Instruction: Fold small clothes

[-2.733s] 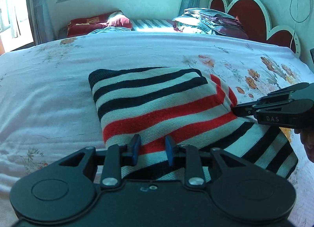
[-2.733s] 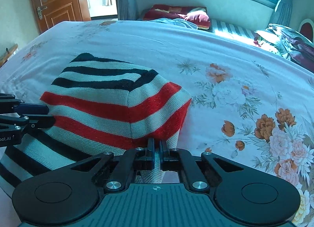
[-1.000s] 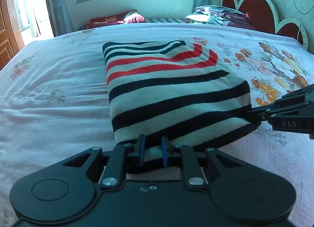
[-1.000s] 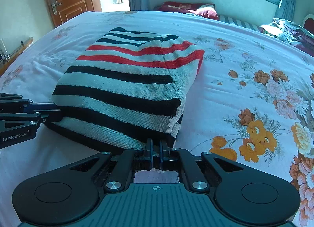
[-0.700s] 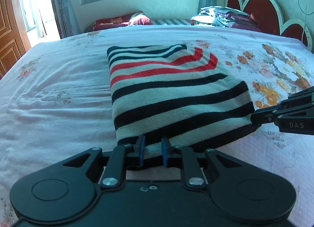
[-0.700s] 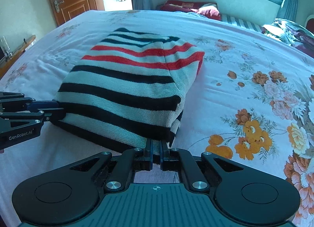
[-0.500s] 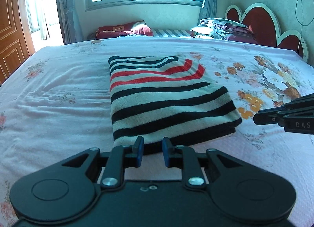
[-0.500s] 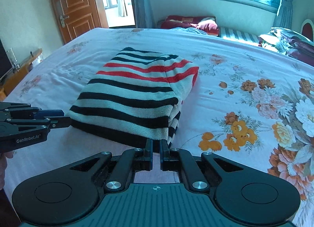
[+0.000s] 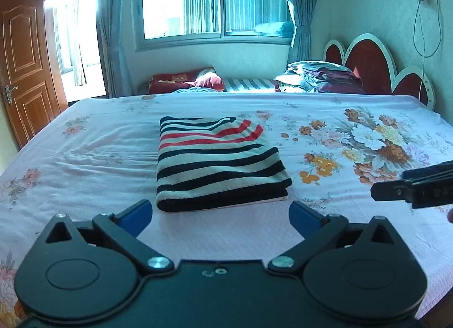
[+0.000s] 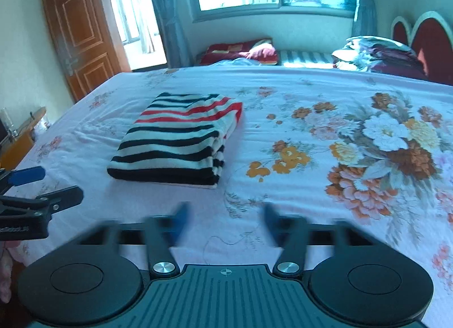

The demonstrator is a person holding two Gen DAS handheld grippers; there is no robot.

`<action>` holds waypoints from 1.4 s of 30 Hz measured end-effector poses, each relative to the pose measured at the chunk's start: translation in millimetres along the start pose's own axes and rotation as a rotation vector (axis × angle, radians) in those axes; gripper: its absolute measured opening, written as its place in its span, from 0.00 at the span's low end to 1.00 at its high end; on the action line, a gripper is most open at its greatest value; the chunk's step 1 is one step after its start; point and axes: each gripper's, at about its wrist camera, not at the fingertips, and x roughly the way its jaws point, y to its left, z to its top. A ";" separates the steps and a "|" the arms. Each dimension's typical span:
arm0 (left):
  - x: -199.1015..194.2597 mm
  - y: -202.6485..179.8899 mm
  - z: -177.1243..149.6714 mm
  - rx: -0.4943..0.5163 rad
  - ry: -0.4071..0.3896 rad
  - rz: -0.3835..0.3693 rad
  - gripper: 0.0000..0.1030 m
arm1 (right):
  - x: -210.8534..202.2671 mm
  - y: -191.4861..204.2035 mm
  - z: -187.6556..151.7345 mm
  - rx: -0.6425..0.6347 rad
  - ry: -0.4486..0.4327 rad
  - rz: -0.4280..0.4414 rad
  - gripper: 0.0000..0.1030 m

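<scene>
Left wrist view is showing the left gripper (image 9: 220, 216) hanging above the bed (image 9: 85, 163) with its blue-padded fingers (image 9: 136, 216) spread wide and gripping nothing. Just beyond them the sweater (image 9: 218, 163), striped black, white and red, is lying as a compact folded rectangle near the bed's middle, its thick folded edge facing the camera. At the right margin the right gripper (image 9: 379, 190) is entering the picture, apart from the cloth.

Right wrist view is showing the right gripper (image 10: 223, 223) with its fingers (image 10: 179, 221) also parted and empty, though they are blurring, so their exact spread is uncertain. The sweater (image 10: 178, 141) is resting ahead and to the left, touching neither tool; the left gripper (image 10: 42, 186) is appearing at the left edge, spread. Layered edges are stacking evenly along the sweater's right side, which suggests the folding is finished. Both tools are standing clear of the cloth, probably so that the stack is staying undisturbed. Other bedding (image 10: 376, 54) is lying piled by the headboard (image 10: 424, 30), well apart from the sweater.
</scene>
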 end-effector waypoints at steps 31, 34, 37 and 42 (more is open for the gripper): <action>-122.3 -65.0 -23.0 0.043 -0.123 -0.031 1.00 | -144.3 10.8 -54.4 -0.018 -0.133 -0.109 1.00; -122.9 -65.0 -22.9 0.037 -0.126 -0.030 1.00 | -143.5 10.9 -53.4 -0.022 -0.128 -0.111 1.00; -123.2 -64.3 -23.2 0.036 -0.127 -0.027 1.00 | -142.8 11.3 -53.8 -0.026 -0.123 -0.109 1.00; -121.1 -64.9 -22.3 0.034 -0.122 -0.024 1.00 | -139.8 9.2 -54.5 -0.026 -0.112 -0.111 1.00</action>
